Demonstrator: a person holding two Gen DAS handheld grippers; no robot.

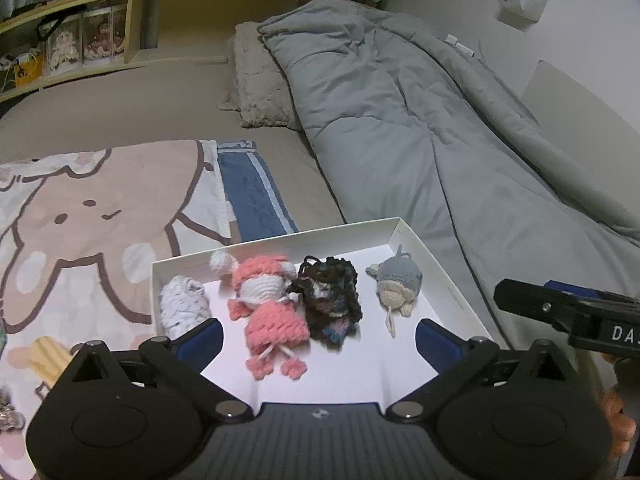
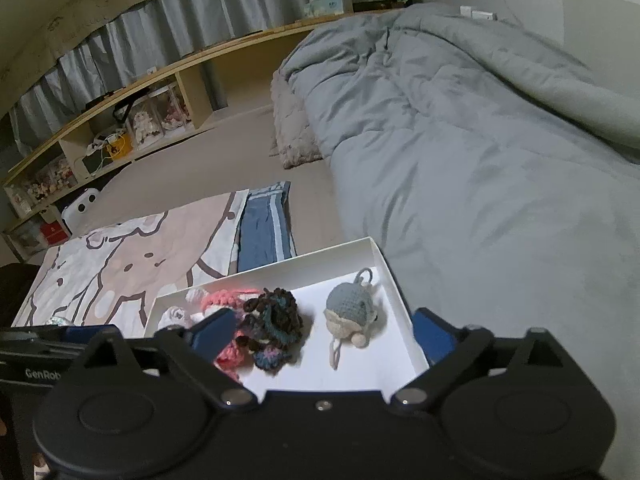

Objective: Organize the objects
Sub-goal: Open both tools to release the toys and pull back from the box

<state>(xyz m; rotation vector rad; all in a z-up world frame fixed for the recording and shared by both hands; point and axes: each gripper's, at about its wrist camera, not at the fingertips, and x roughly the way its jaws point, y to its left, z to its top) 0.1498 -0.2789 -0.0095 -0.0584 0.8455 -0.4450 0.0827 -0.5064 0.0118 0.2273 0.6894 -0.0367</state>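
A: Both tools hover over the white box (image 1: 436, 264) on the bed, left gripper (image 1: 318, 336) and right gripper (image 2: 322, 330) spread wide, holding nothing.

B: Four crochet toys lie in a row inside: white one (image 1: 184, 308), pink doll (image 1: 268, 300), dark yarn doll (image 1: 330, 298), grey-blue turtle (image 1: 398, 288).

A: Looks nearly sorted. Any further pick wants a straight-down approach, pinching one toy's body without snagging its neighbour's loose strands.
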